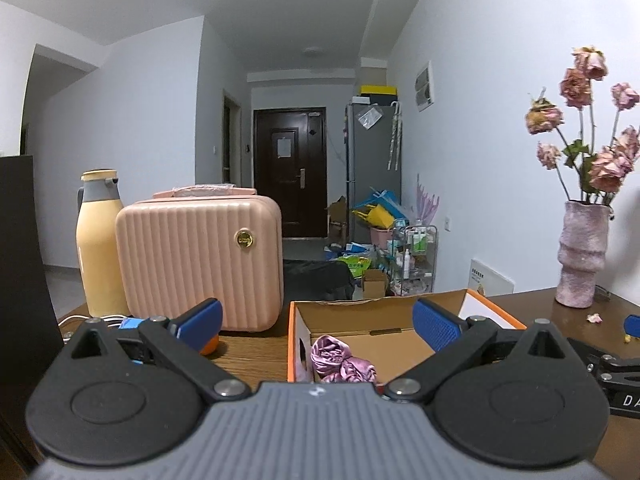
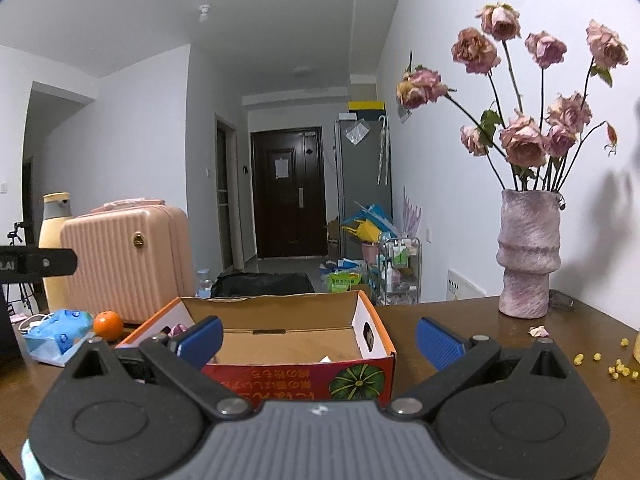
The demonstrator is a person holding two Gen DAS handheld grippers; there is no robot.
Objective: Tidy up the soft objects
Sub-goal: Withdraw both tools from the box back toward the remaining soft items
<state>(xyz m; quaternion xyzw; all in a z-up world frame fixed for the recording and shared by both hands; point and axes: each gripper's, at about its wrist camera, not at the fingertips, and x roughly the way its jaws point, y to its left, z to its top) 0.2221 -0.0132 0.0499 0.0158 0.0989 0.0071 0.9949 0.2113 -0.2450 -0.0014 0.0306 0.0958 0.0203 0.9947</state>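
A crumpled purple satin cloth (image 1: pixel 340 360) lies in the near left corner of an open orange cardboard box (image 1: pixel 297 332) on the wooden table. My left gripper (image 1: pixel 320 324) hovers just in front of and above that box, open, nothing between its blue pads (image 1: pixel 200 320). In the right wrist view the same box (image 2: pixel 304 376) shows its red printed front wall, and a bit of the cloth (image 2: pixel 176 330) peeks behind the left pad. My right gripper (image 2: pixel 320 342) is open and empty before the box. A blue soft tissue pack (image 2: pixel 56 332) lies left of the box.
A pink ribbed case (image 1: pixel 200 256) and a yellow bottle (image 1: pixel 100 240) stand left of the box, with an orange (image 2: pixel 108 325) beside the case. A pink vase of dried roses (image 2: pixel 528 256) stands at the right, with petals and yellow crumbs (image 2: pixel 616 368) on the table.
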